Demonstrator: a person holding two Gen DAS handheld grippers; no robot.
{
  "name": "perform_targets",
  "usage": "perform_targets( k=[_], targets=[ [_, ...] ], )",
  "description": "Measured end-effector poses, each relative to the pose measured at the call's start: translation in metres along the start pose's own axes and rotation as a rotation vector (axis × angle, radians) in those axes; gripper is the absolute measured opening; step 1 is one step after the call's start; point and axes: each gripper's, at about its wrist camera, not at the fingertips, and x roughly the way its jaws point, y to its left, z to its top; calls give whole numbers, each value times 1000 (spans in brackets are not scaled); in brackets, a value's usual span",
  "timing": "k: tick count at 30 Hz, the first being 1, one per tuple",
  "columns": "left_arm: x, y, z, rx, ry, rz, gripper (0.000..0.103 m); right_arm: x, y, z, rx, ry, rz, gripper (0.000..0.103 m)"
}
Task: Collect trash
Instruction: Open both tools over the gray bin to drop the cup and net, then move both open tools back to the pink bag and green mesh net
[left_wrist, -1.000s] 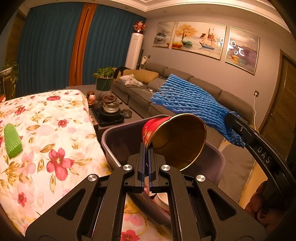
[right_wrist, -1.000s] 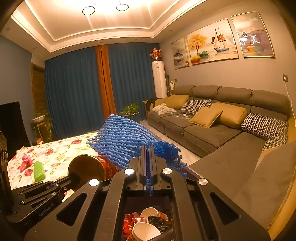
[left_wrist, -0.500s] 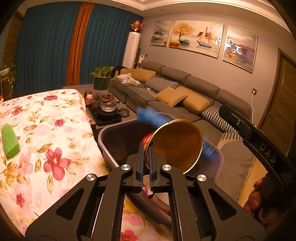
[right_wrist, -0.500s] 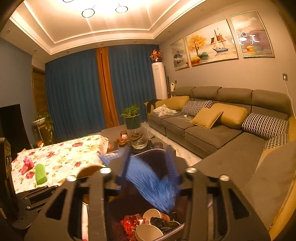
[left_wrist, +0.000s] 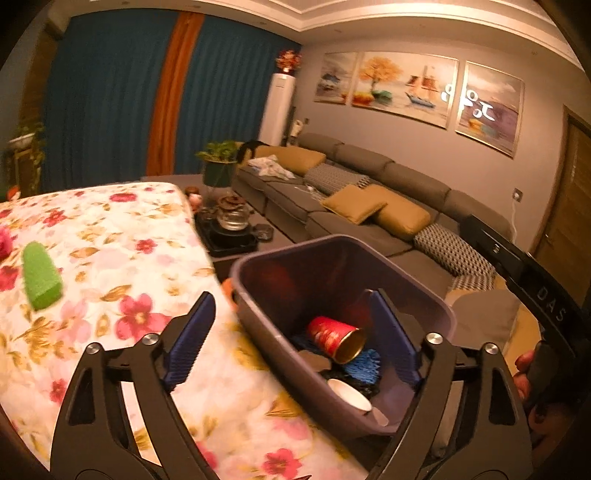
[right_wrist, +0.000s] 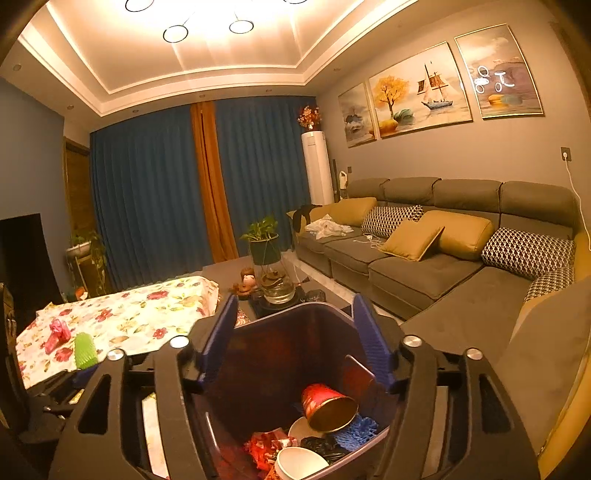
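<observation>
**Living room, trash bin at table edge**

Surface: table under a floral cloth, left half of the left wrist view; a ribbed green foam piece lies at mid-left, a pink item beside it.

Room: blue curtains, grey sectional sofa with mustard cushions, three framed paintings at upper right.

Bin: dark purple plastic tub, lower centre. Inside: a red paper cup with gold lining, on its side, touching blue foam netting; a white cup below.

Left gripper: released, blue ribbed pads spread wide, empty.

Right gripper: released, spread over the bin, empty.
</observation>
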Motion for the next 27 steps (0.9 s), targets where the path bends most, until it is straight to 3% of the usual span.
perform_targets(
  k=[6,13,19,27],
  targets=[
    [-19,26,0,-12,-7,85,88,0,9,-1,3,1,5,81],
    [-52,66,2,-23,-25,186,88,0,33,-1,-16,20,54,84],
    [-81,122,7,-24,-55,341,88,9,87,-5,-75,44,147,86],
    [-117,208,21,-95,-107,526,88,46,193,-8,-130,115,285,86]
  ],
)
